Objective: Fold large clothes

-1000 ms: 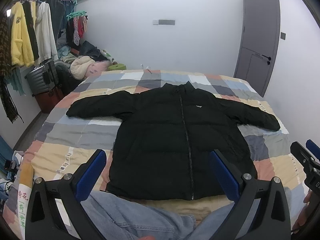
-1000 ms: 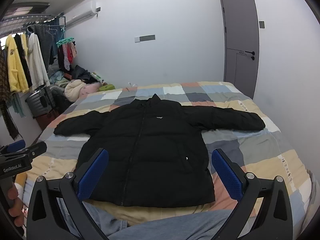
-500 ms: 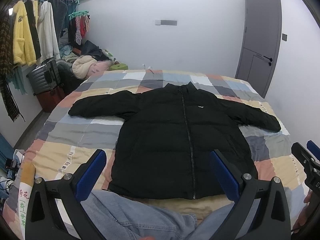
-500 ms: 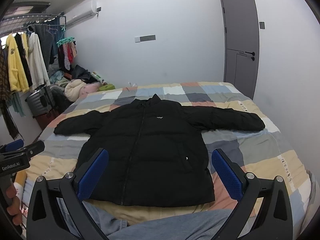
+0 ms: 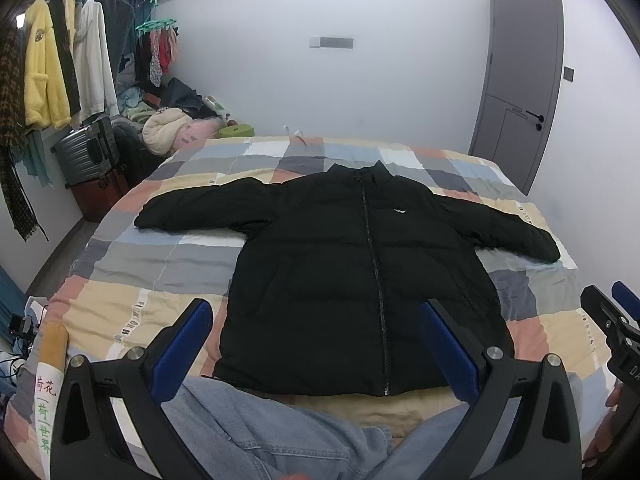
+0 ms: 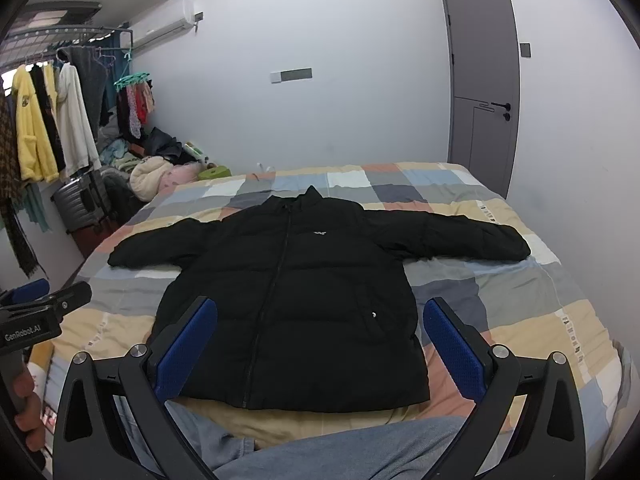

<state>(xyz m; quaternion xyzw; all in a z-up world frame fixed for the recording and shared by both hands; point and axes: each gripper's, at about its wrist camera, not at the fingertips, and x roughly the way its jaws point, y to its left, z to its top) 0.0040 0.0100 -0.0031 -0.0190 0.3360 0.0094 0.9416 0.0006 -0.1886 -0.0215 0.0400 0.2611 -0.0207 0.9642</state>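
Note:
A black puffer jacket (image 5: 352,272) lies flat and zipped on the checked bedspread (image 5: 132,280), both sleeves spread out sideways. It also shows in the right wrist view (image 6: 296,308). My left gripper (image 5: 316,344) is open and empty, held above the jacket's near hem. My right gripper (image 6: 320,340) is open and empty too, also over the hem. Each gripper shows at the edge of the other's view, the right one (image 5: 612,320) and the left one (image 6: 40,312).
The person's jeans-clad knees (image 5: 248,428) rest on the bed's near edge. A clothes rack (image 5: 68,72), suitcases (image 5: 88,156) and a heap of clothes (image 5: 168,128) stand left of the bed. A grey door (image 5: 520,80) is at the right.
The left wrist view has shifted slightly, so the jacket sits a little further right and up in it. The jacket and right gripper have not moved.

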